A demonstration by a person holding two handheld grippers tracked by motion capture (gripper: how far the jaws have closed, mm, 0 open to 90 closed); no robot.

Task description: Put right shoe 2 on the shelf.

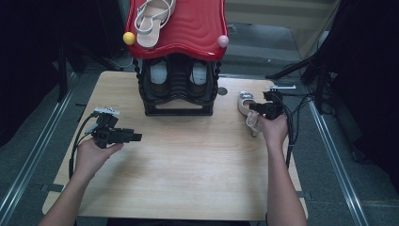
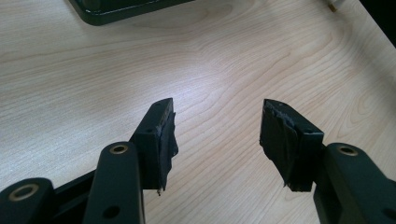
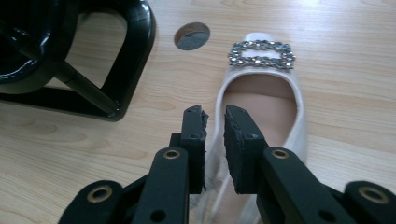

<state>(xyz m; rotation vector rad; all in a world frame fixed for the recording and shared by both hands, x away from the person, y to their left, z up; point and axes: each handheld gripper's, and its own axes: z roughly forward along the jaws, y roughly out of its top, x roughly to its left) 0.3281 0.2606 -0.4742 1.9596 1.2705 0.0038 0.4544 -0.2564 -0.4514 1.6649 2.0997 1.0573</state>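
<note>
The white shoe is straddled at its side rim by the slightly parted, unclamped right gripper, while the left gripper is held wide open over the bare table.

A pale cream shoe with a silver, sparkling buckle and a beige lining is seen at the right of a light wood-grain table. The far rack is coloured black, and its top shelf is glossy red with a ribbed pattern, a yellow ball and a pink ball being set at its near corners. A white strappy sandal is carried there. Both grippers are black.
</note>
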